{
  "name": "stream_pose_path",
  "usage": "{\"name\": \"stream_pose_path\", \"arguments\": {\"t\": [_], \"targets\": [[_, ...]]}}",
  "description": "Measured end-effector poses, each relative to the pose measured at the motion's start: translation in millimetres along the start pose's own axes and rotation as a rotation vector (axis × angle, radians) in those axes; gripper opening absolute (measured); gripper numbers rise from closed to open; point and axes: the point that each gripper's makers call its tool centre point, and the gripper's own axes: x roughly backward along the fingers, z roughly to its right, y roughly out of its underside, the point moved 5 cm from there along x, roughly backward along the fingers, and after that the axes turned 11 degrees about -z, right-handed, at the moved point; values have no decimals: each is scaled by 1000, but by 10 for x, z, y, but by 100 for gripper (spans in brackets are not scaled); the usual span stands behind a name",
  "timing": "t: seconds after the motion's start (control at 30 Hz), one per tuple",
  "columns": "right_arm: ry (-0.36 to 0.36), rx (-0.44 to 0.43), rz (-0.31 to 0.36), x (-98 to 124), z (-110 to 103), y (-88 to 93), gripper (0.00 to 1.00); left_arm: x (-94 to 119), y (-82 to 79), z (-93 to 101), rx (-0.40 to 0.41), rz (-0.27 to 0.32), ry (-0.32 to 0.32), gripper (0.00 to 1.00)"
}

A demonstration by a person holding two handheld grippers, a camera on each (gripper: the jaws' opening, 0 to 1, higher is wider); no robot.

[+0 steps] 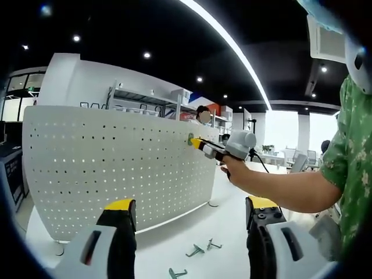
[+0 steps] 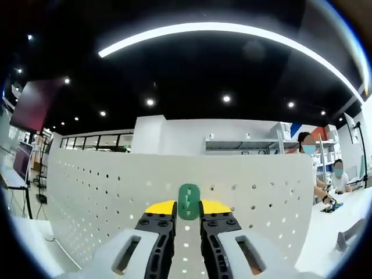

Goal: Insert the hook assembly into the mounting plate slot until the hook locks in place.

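Up near the top edge of the white pegboard (image 1: 116, 168), the right gripper (image 1: 195, 141) was pressed close to the panel with a small green hook (image 1: 190, 138) at its yellow tips. From the right gripper view, that same gripper (image 2: 187, 216) had its two jaws drawn nearly together, clamped on the green hook (image 2: 188, 201), an oval piece with a lighter mark down its middle. The hook sat right against the perforated face of the pegboard (image 2: 87, 192), just below its upper rim; whether it was seated in a hole could not be told.

The left gripper (image 1: 192, 218) hung back from the board, low over the white table (image 1: 192, 232), and its jaws stood wide apart with nothing between them. Several loose gray metal hooks (image 1: 196, 250) lay on the table in front of it, near the foot of the pegboard. A person's bare forearm (image 1: 279, 186) reached in from the right of the left gripper view, with a green patterned sleeve (image 1: 349, 157) above it, the hand wrapped around the right gripper's handle.

Behind the pegboard stood white shelving (image 1: 145, 99), and two people sat at a table off to the right (image 2: 331, 186).
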Motion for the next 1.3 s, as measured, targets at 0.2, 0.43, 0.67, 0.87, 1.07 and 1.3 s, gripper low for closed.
{"name": "stream_pose_path", "arguments": {"t": [0.2,0.43,0.67,0.87,1.07,1.3], "targets": [[3,12,-5,51,14,-26,22,11,-9,16,-3,4,2,79],[-1,12,-15,136,20,-33,29,19,1,42,-8,0,6,79],[-10,32,-24,233,13,-51,29,41,4,68,-9,0,9,79],[-23,43,-19,331,-32,-115,30,72,18,92,-11,-2,7,79],[-36,46,-24,441,-81,-133,30,107,58,113,-13,-14,4,79],[-55,54,-34,585,-155,-127,30,138,87,147,-18,-23,3,78]]}}
